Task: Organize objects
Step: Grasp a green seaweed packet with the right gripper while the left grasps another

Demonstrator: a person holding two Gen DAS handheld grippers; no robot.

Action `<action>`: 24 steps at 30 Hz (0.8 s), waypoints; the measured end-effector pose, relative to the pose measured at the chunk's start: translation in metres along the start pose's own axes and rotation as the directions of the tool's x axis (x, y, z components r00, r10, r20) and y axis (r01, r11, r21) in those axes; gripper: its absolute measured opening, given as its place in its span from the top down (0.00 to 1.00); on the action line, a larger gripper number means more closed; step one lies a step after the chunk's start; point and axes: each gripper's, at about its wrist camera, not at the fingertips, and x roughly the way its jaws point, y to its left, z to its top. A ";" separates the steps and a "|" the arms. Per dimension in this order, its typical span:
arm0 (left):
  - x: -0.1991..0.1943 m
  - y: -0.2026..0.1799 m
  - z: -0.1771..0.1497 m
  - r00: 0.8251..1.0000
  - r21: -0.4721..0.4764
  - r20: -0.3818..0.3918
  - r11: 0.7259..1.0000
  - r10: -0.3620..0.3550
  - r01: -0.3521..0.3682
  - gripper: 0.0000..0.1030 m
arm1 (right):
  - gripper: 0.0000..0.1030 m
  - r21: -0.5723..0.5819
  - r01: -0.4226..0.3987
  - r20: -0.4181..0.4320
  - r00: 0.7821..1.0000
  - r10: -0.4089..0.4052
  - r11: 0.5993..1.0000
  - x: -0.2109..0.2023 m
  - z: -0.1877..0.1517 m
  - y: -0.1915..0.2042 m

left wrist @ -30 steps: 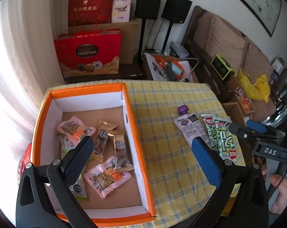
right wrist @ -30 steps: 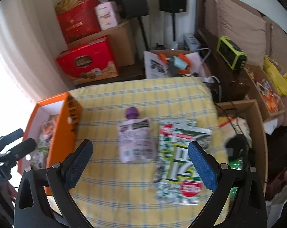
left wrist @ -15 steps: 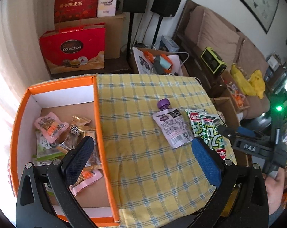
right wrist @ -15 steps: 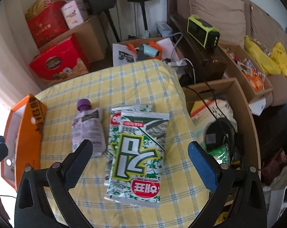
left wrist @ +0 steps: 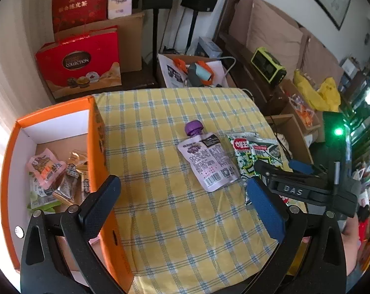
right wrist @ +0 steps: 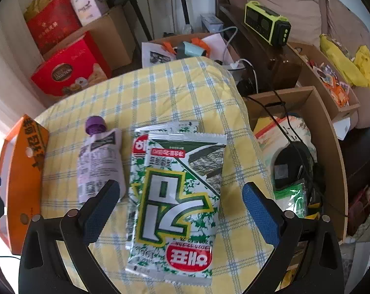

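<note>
From the left wrist view we see our left gripper spread wide and holding nothing, hovering over the worktop with its yellow checked cloth. To its left stands the orange box, touching the cloth, with several small snack packets lying inside on its brown floor. Ahead of us the purple-capped pouch lies flat on the cloth, and just beside it on the right are the green seaweed packs, partly hidden by our right gripper, whose fingers reach over them.

From the right wrist view our right gripper is also spread wide and empty, poised above the seaweed packs; two of them are stacked, the top one overlapping the lower. The pouch lies just beside them on the left, its cap pointing away from us. The orange box sits at the far left edge of the worktop.
</note>
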 end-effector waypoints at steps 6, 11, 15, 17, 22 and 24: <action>0.008 -0.011 -0.001 1.000 0.016 -0.021 1.000 -0.007 0.007 0.00 | 0.17 -0.027 0.006 -0.002 1.000 -0.006 1.000 0.008 -0.001 -0.001; 0.015 -0.019 -0.001 0.999 0.020 -0.034 1.000 -0.014 0.014 0.00 | 0.32 -0.011 -0.020 -0.004 1.000 0.020 1.000 0.008 -0.002 -0.009; 0.025 -0.027 -0.003 0.998 0.025 -0.057 0.999 -0.022 0.023 0.00 | 0.33 0.006 -0.029 0.010 1.000 0.029 1.000 -0.001 -0.003 -0.019; 0.030 -0.034 -0.003 0.997 0.028 -0.069 0.999 -0.031 0.033 0.00 | 0.33 0.022 -0.038 0.022 0.999 0.038 0.999 -0.007 -0.002 -0.027; 0.046 -0.047 0.001 0.992 0.009 -0.109 0.998 -0.066 0.067 0.00 | 0.34 0.043 -0.038 0.039 0.999 0.036 0.998 -0.023 -0.005 -0.046; 0.051 -0.053 0.005 0.990 0.009 -0.124 0.997 -0.074 0.076 0.00 | 0.33 0.053 -0.042 0.049 0.998 0.039 0.998 -0.030 -0.007 -0.054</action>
